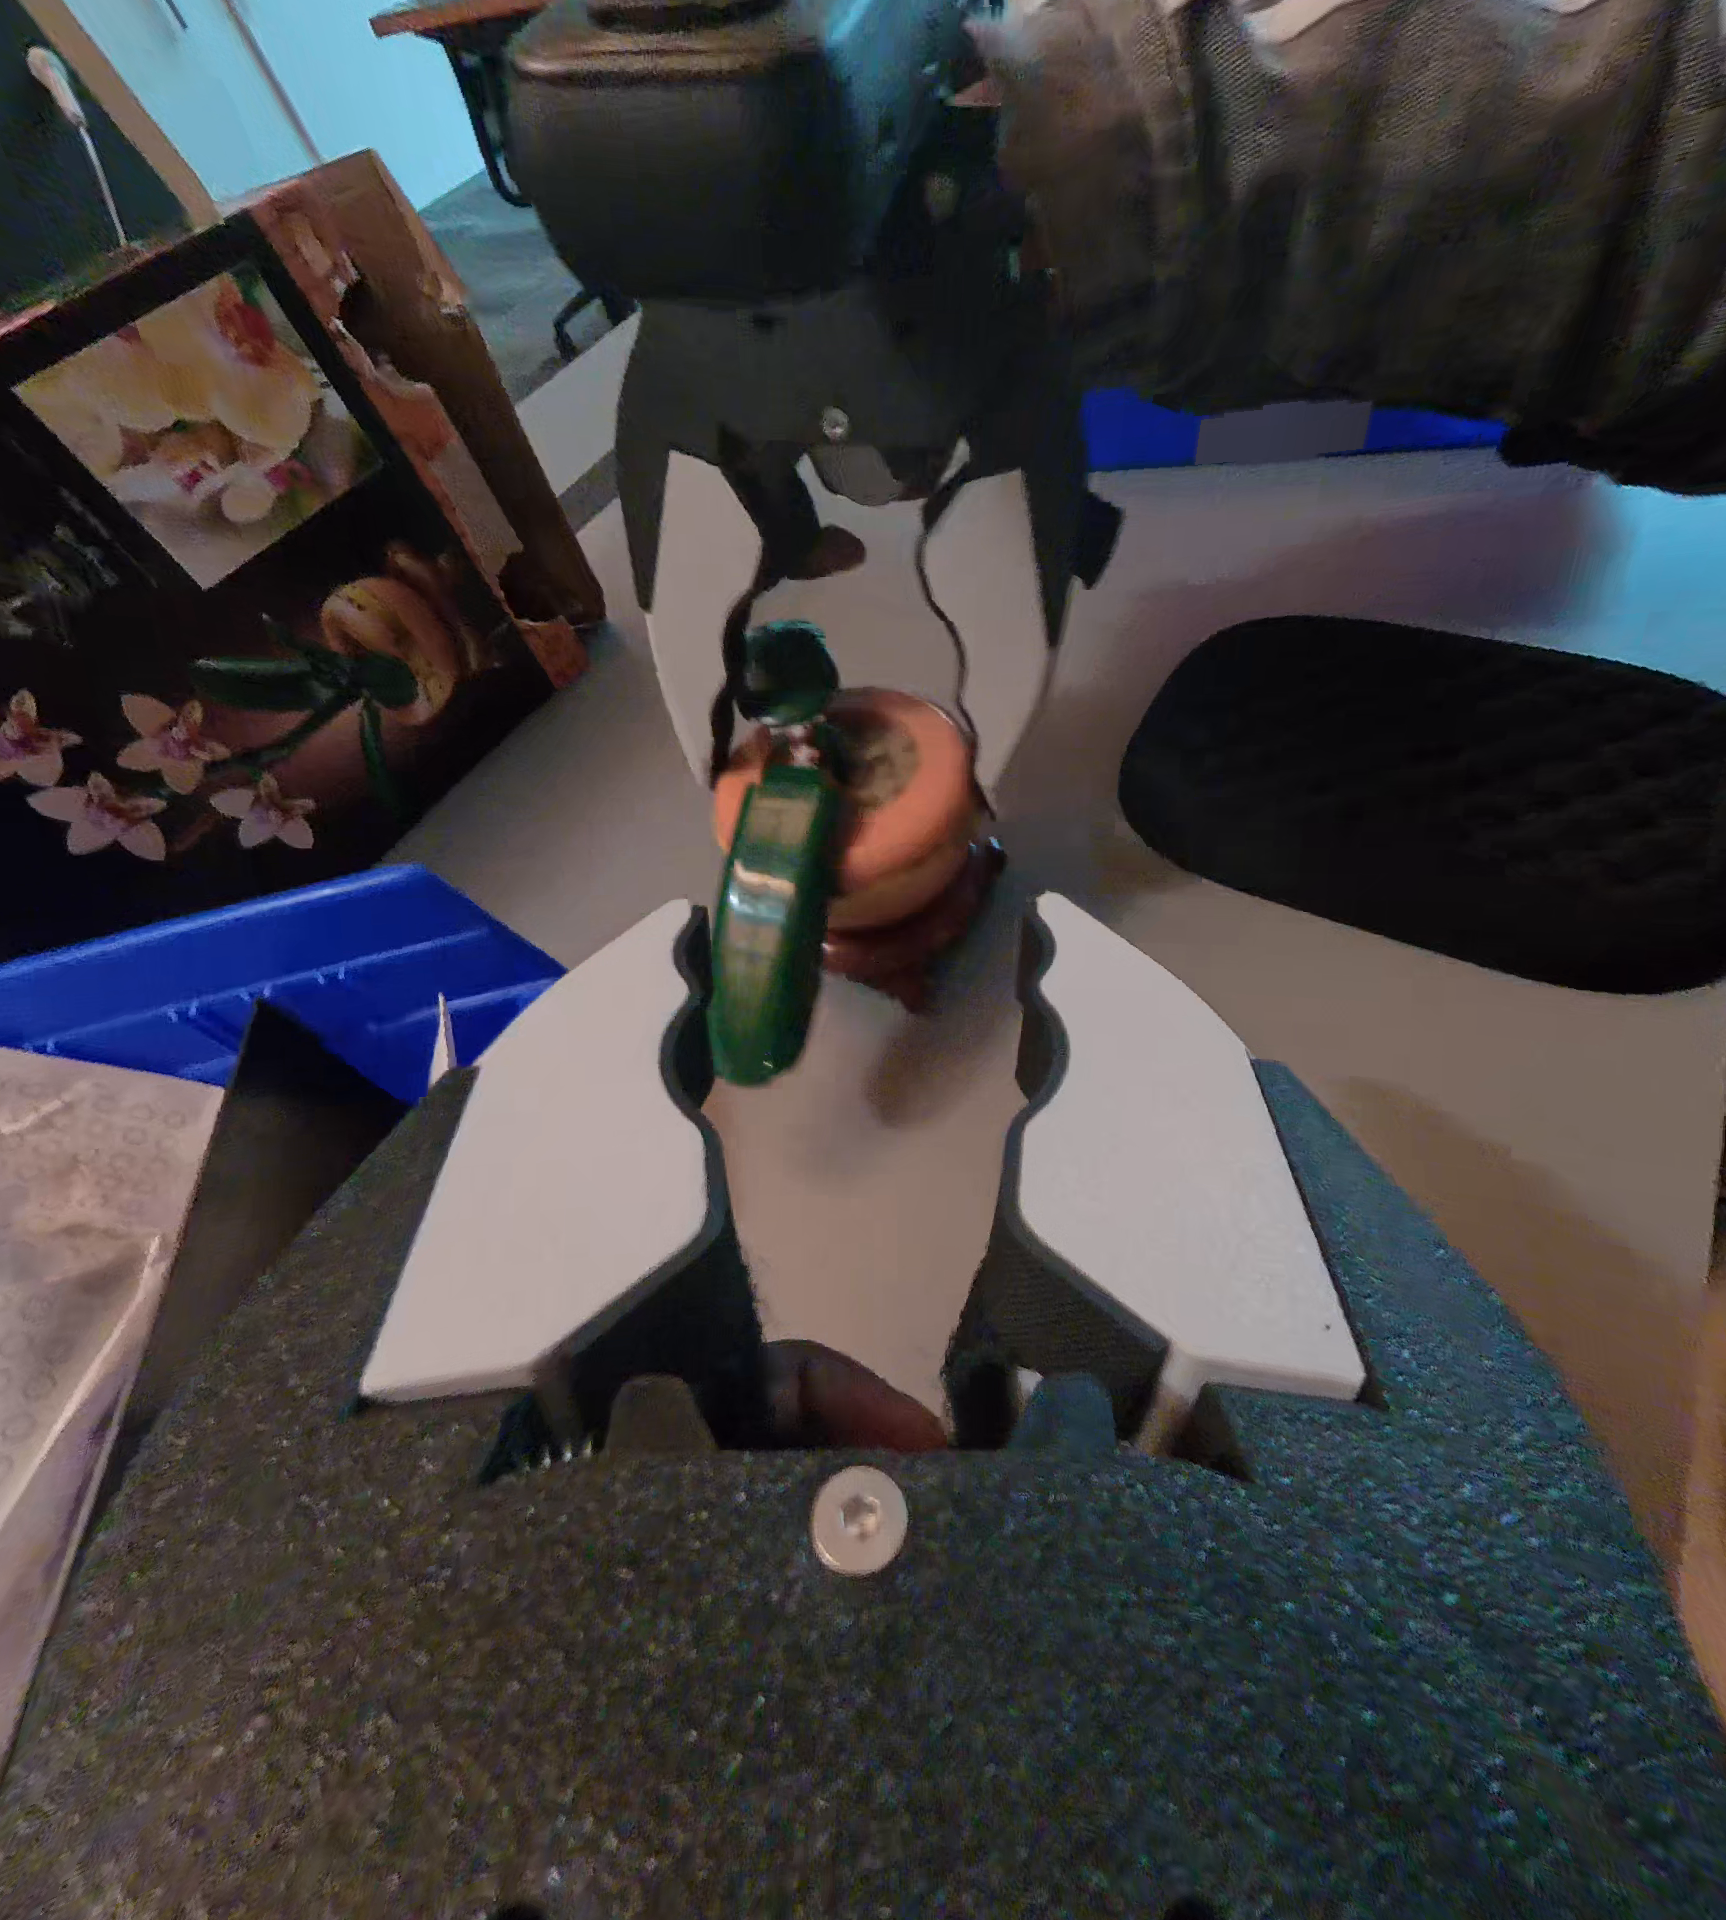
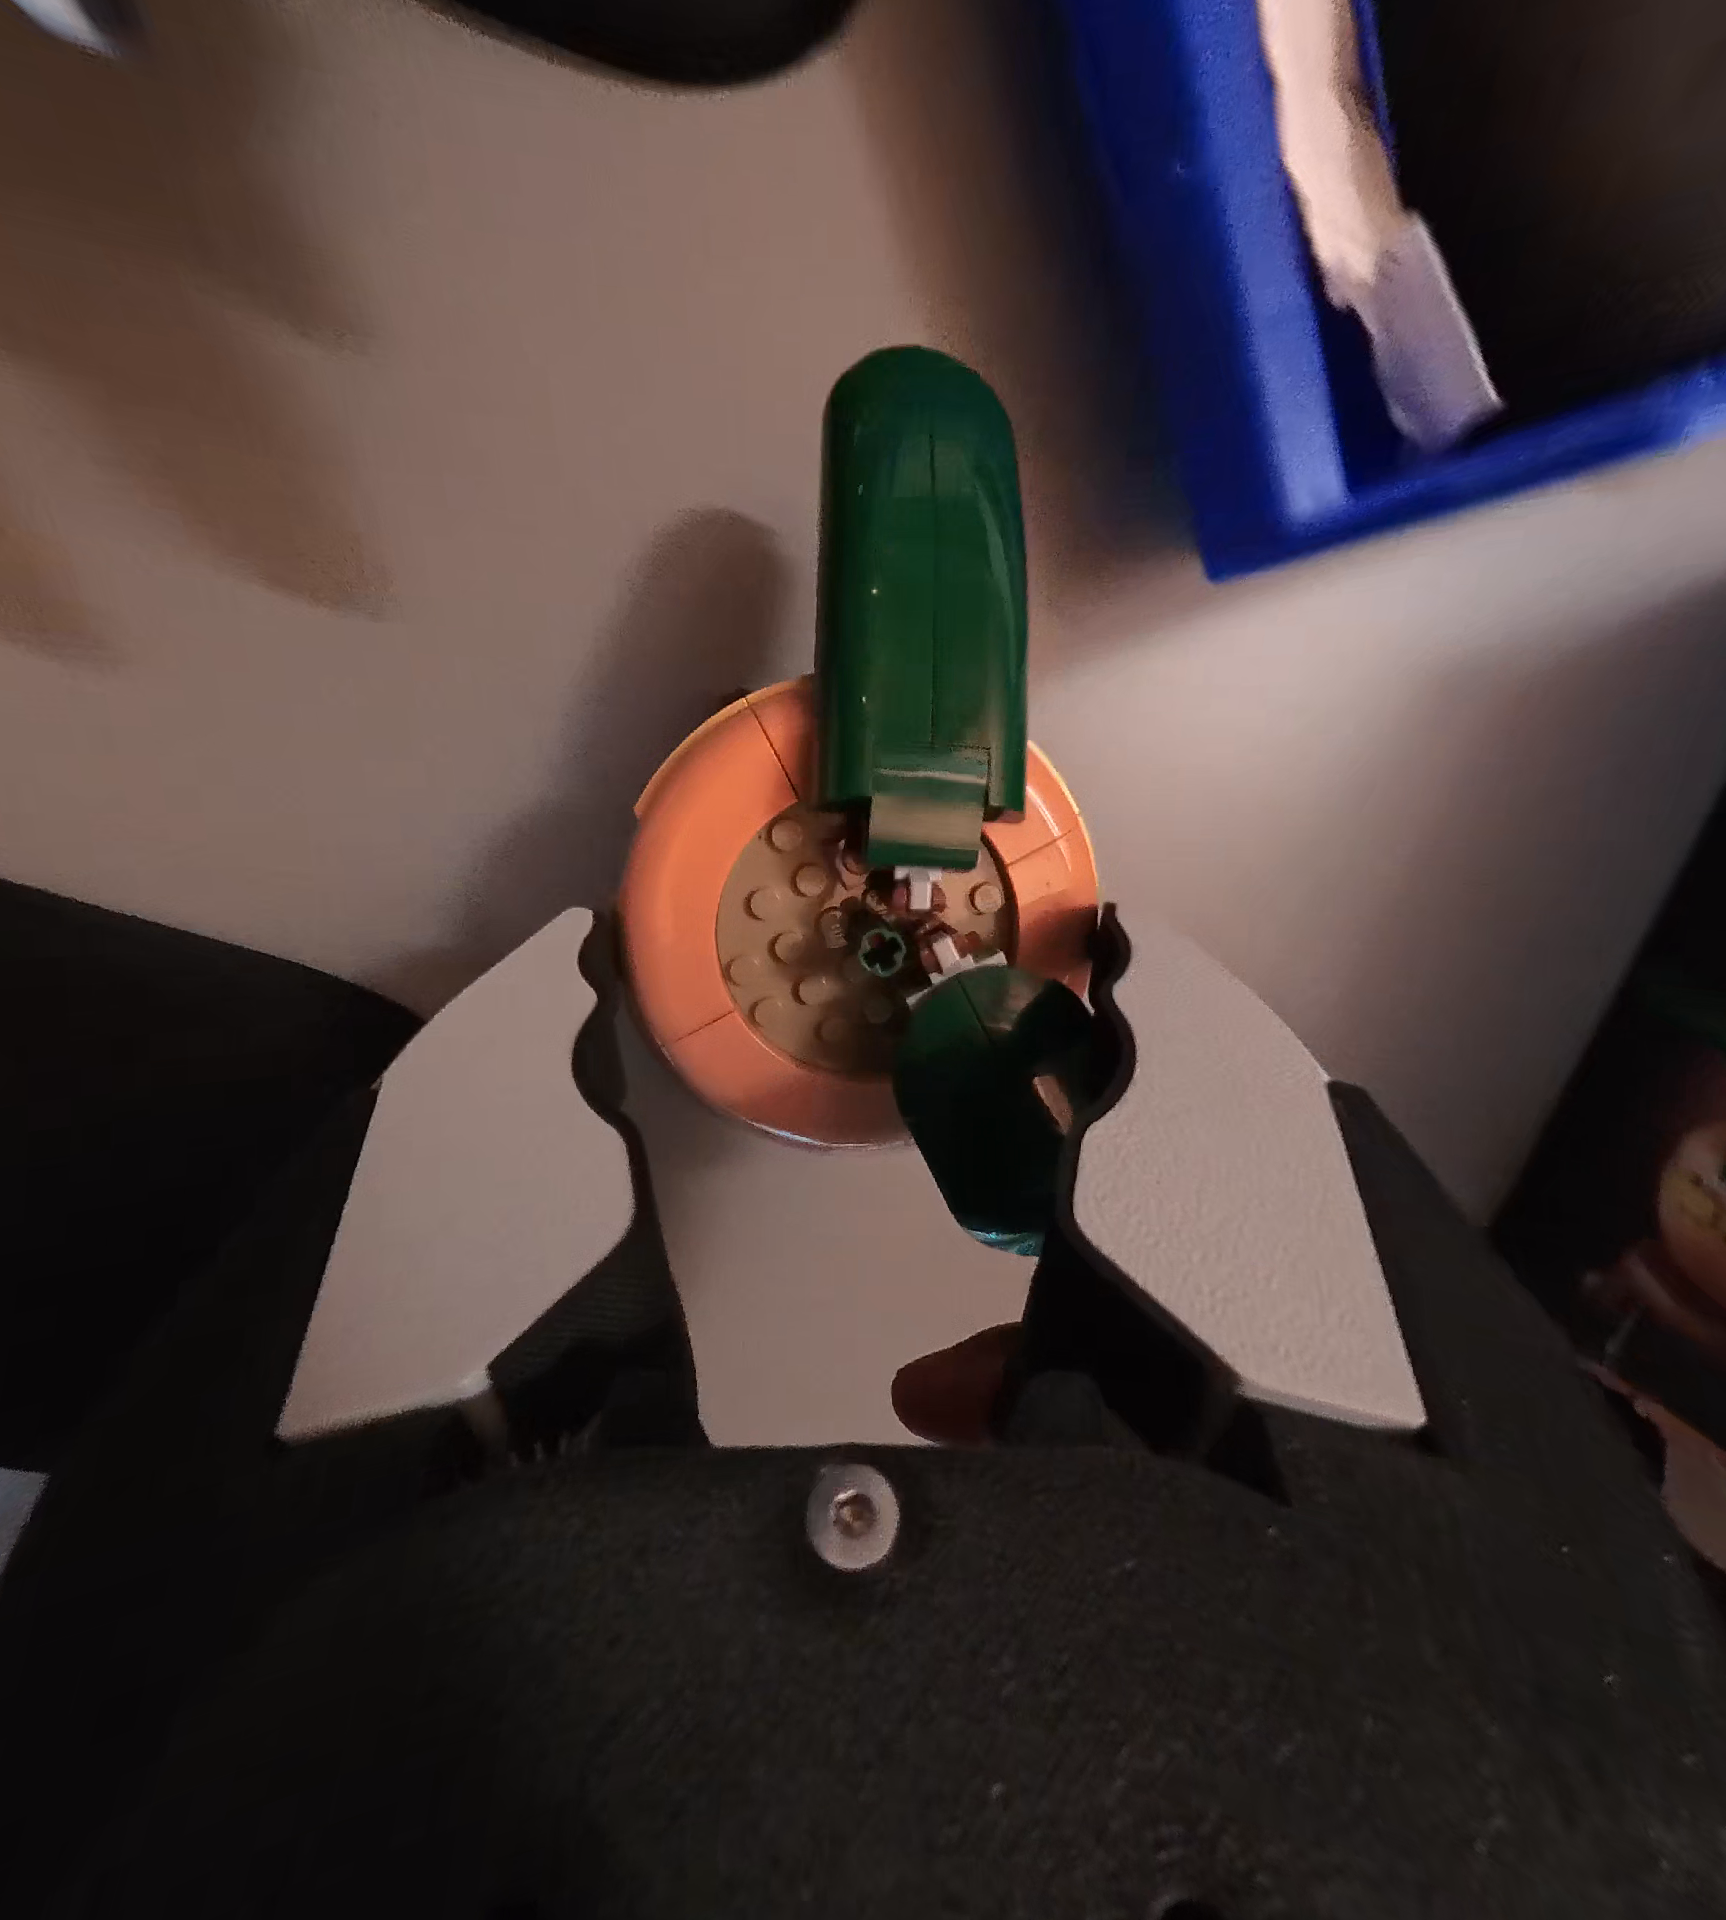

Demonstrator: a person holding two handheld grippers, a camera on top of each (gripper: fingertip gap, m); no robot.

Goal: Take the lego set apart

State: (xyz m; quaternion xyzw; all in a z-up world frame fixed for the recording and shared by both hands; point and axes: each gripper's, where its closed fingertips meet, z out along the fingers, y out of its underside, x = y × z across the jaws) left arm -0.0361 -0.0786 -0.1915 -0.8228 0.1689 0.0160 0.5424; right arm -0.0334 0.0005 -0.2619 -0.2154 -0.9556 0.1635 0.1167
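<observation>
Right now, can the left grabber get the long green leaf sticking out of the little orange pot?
Probably yes. The left gripper is open, and the long green leaf already pokes between its fingers, beside the left one. The right gripper straddles the orange pot from the far side, leaving this side free.

The lego flower pot (image 1: pixel 874 821) stands on the counter (image 1: pixel 1358 1143), between the left claw (image 1: pixel 859 935) in front of it and the right claw (image 1: pixel 843 717) behind and above it. One long leaf (image 1: pixel 765 935) reaches from the pot toward the left claw; a shorter leaf (image 2: pixel 984 1091) lies against the right claw's (image 2: pixel 848 966) finger. The lego set box (image 1: pixel 215 540) stands to the left, a bin (image 1: pixel 246 966) in front of it, a mesh cushion (image 1: pixel 1461 800) to the right
</observation>
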